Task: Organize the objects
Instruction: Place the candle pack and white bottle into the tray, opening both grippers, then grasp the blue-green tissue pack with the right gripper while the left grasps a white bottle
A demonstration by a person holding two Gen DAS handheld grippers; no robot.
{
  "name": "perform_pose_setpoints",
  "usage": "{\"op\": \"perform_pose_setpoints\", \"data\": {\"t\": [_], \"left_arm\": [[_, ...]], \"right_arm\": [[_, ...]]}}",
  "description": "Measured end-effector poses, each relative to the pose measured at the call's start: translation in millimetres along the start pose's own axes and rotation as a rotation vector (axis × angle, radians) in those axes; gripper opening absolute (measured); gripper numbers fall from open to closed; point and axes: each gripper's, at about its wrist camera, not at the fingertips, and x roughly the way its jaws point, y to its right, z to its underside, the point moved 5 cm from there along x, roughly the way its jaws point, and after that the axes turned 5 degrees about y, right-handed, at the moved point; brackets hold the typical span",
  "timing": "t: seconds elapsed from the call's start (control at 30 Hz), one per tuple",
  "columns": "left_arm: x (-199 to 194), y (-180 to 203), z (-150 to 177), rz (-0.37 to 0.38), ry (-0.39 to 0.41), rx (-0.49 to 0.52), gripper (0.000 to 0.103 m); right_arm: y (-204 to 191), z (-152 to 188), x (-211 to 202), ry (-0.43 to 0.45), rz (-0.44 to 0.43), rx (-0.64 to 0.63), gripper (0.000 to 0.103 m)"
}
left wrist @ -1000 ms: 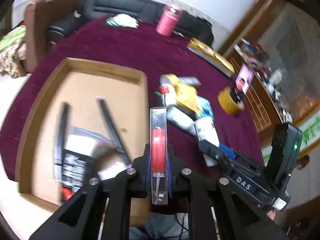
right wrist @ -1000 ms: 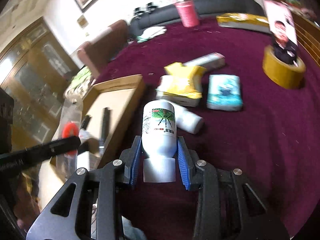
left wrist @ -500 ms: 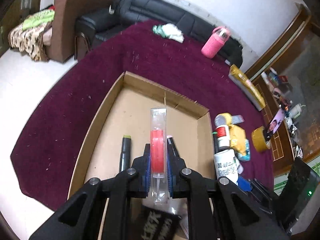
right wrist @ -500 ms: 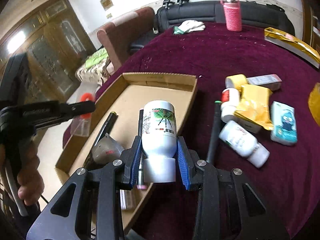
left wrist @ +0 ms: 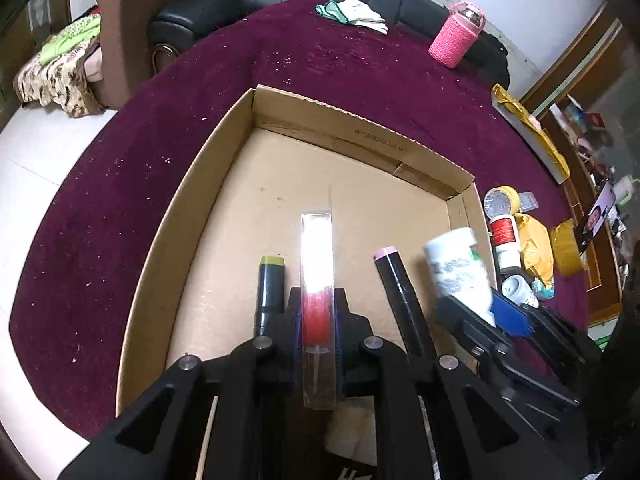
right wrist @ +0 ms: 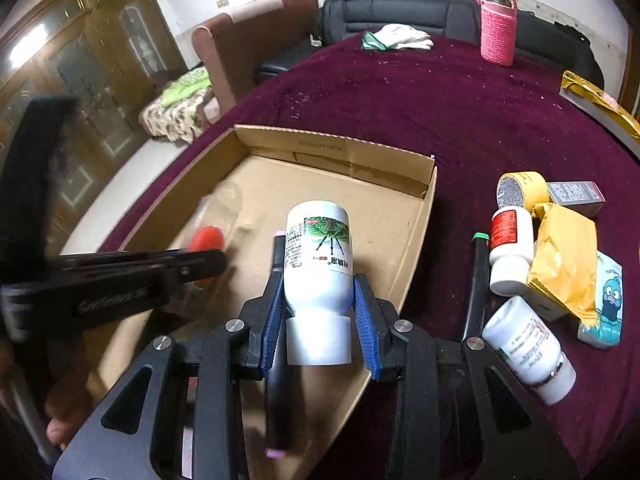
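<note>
The white bottle [right wrist: 318,248] is sitting between the blue pads of the right gripper [right wrist: 320,312], which is clamping it near the cap end, with the cap toward the camera, and it is hanging over the right part of the cardboard box [right wrist: 424,216]. The clear case with a red spool [left wrist: 317,280] is being pinched on its thin sides by the left gripper [left wrist: 318,320], whose jaws are almost fully together on it, and it is hovering over the middle of the same box. Below them, two dark markers [left wrist: 270,292] are lying on the box floor, one on each side of the case. To do this step well, I think each hand should be bringing its item low over a bare part of the floor, beyond the marker tips, before the fingers are letting go, so nothing is dropping or rolling. The bottle is round, so laying it along the right wall is probably safer. The two grippers are working near each other, so one should be going first. More bottles, a yellow packet [right wrist: 564,256] and a tape roll [right wrist: 520,188] are waiting on the maroon cloth [right wrist: 440,120] beside the box.
</note>
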Motion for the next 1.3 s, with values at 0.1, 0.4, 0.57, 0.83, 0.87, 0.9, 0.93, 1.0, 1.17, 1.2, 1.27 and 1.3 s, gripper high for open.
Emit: {"op": "perform_pose_setpoints", "data": {"t": [0.1, 0.4, 0.57, 0.83, 0.87, 0.9, 0.93, 1.0, 1.17, 1.2, 1.27, 1.3], "left_arm": [[0.3, -0.8, 2.5, 0.011, -0.008, -0.005, 0.013], [-24.9, 6.5, 4.6, 0.048, 0.052, -0.002, 0.041], [-58.3, 21.1, 11.6, 0.033, 0.142, 0.01, 0.047], [-83.4, 84.7, 40.3, 0.132, 0.157, 0.101, 0.051], [-82.1, 93.3, 44.1, 0.123, 0.15, 0.11, 0.051], [-80.6, 101.5, 47.9, 0.123, 0.141, 0.12, 0.051], [-78.7, 109.5, 52.1, 0.134, 0.128, 0.137, 0.051], [-75.5, 119.3, 58.3, 0.138, 0.111, 0.148, 0.051], [-70.0, 133.6, 69.3, 0.138, 0.088, 0.165, 0.051], [-69.2, 135.1, 70.4, 0.137, 0.084, 0.17, 0.051], [-68.0, 135.6, 71.0, 0.126, 0.081, 0.166, 0.051], [-67.0, 135.4, 71.1, 0.129, 0.08, 0.162, 0.051]], "right_arm": [[-2.1, 2.5, 7.2, -0.019, 0.019, -0.016, 0.034], [0.8, 8.2, -3.7, -0.029, -0.051, 0.017, 0.035], [8.3, 13.0, -33.8, 0.023, -0.101, 0.059, 0.035], [54.8, 44.8, -85.9, 0.072, -0.152, 0.12, 0.035], [64.5, 49.2, -91.9, 0.076, -0.148, 0.135, 0.035], [71.6, 52.2, -95.0, 0.077, -0.135, 0.139, 0.035], [81.4, 56.4, -98.0, 0.075, -0.104, 0.139, 0.035], [95.3, 59.7, -101.6, 0.08, -0.067, 0.146, 0.035], [124.8, 52.2, -98.8, 0.086, -0.036, 0.146, 0.036], [128.4, 48.8, -93.9, 0.074, -0.043, 0.154, 0.037], [133.9, 40.9, -81.0, 0.037, -0.078, 0.172, 0.041], [136.4, 37.7, -78.1, 0.047, -0.067, 0.171, 0.041]]}}
